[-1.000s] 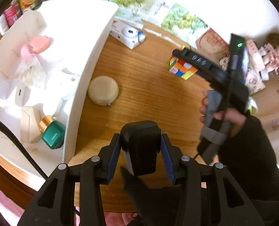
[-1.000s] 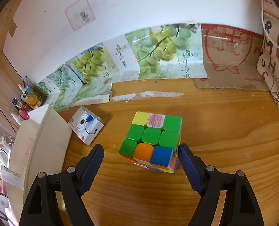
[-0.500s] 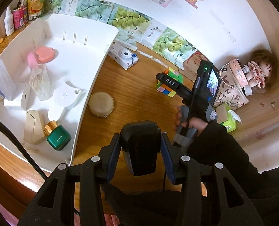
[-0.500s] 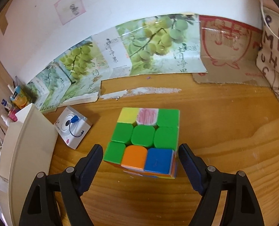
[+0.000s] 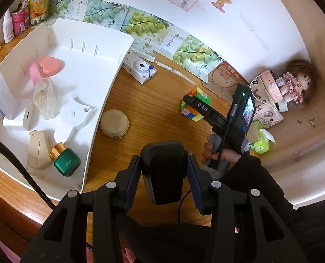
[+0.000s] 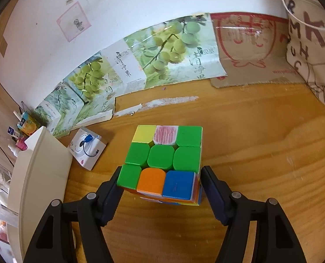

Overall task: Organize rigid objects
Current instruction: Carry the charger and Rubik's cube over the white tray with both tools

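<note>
The left gripper (image 5: 163, 173) clamps a black box-shaped device (image 5: 162, 171) between its pads, above the wooden table (image 5: 153, 100). The right gripper (image 6: 160, 186) brackets the puzzle cube (image 6: 162, 160), its left pad touching the cube's lower corner and its right pad just beside the opposite face; the cube rests on the table at centre. At 9 o'clock from the cube sits a white camera (image 6: 86, 151), and beyond it the white tray (image 6: 37, 175).

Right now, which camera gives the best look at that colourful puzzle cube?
The right wrist view: the puzzle cube fills the centre, its coloured squares distinct, between the right hand-held gripper fingers. In the left wrist view it appears small and partly hidden behind that hand-held gripper.
</note>
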Demonstrator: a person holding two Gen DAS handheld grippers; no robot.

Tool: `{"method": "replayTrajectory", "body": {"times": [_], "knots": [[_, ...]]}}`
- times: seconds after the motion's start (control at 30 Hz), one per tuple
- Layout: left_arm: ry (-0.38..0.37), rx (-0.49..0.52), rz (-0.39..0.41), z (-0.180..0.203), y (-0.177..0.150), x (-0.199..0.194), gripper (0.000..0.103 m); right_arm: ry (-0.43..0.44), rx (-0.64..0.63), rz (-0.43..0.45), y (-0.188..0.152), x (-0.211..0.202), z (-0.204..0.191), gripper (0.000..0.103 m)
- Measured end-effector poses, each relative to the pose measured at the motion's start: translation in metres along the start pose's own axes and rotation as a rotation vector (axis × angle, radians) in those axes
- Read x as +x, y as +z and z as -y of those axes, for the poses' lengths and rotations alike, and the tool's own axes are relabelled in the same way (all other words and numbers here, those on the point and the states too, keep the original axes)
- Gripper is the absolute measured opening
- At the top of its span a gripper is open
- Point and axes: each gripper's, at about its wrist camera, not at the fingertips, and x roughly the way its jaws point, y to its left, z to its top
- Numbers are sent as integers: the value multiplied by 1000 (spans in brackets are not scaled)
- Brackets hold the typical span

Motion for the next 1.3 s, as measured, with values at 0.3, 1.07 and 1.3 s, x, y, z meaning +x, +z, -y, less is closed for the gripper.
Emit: {"method": "replayTrajectory", "body": {"times": [0.3, 1.07, 1.3], "knots": [[-86, 90, 0, -6, 11, -12, 45, -4, 118, -46, -21, -24, 6, 69], [-212, 214, -14, -86, 70, -53, 46, -17, 293, 16, -88, -76, -71, 59], [-185, 216, -50, -125, 85, -54, 46, -68, 301, 139, -100, -100, -109, 59]]}}
